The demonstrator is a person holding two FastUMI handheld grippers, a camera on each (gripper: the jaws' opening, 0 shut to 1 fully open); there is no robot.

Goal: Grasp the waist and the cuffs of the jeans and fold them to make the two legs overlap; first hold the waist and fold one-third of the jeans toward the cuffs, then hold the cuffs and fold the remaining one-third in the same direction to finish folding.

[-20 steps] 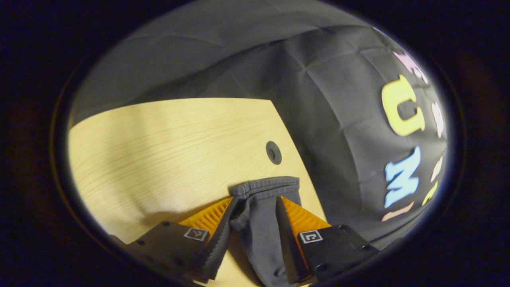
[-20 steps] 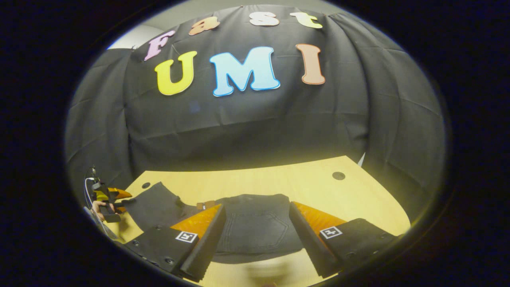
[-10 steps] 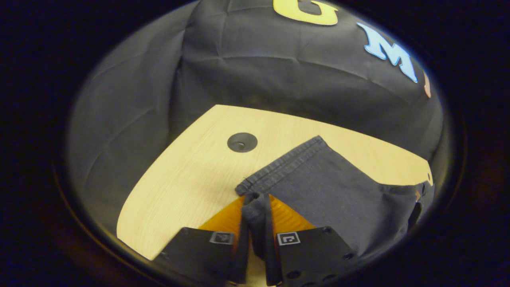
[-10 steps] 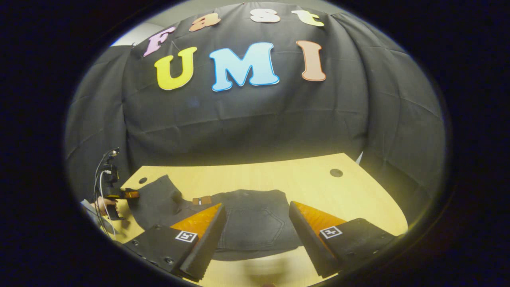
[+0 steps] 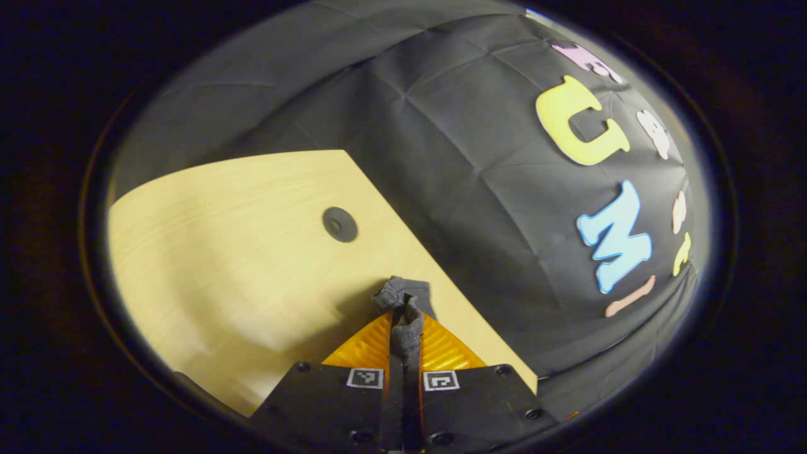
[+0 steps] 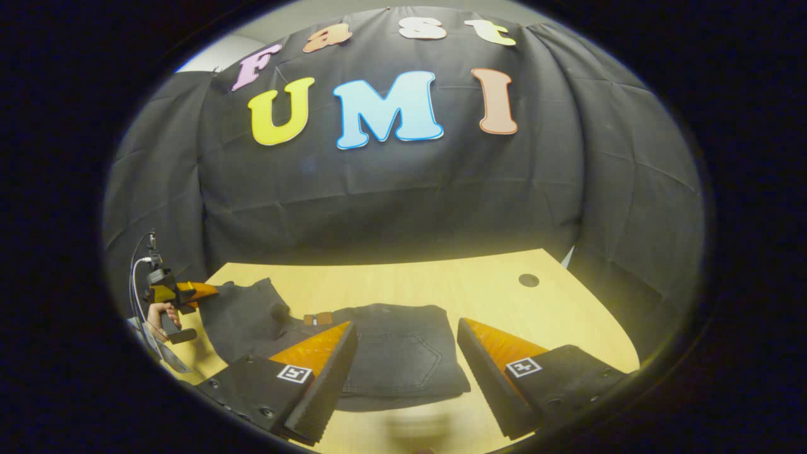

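Note:
The dark grey jeans lie on the wooden table, back pocket up, with the waist end between and just beyond my right gripper's spread fingers. That gripper is open and hovers over the cloth without touching it. At the far left, a hand holds my left gripper at the lifted leg end. In the left gripper view my left gripper is shut on a bunched bit of the jeans cuff, just above the table.
A round cable hole sits at the table's back right corner, and another hole lies ahead of the left gripper. A brown waist patch shows on the jeans. The table's edge runs close beside the left gripper.
My left gripper went from open around the cuff to shut tight on it, and its view swung back and forth. The right gripper stayed open and nearly still.

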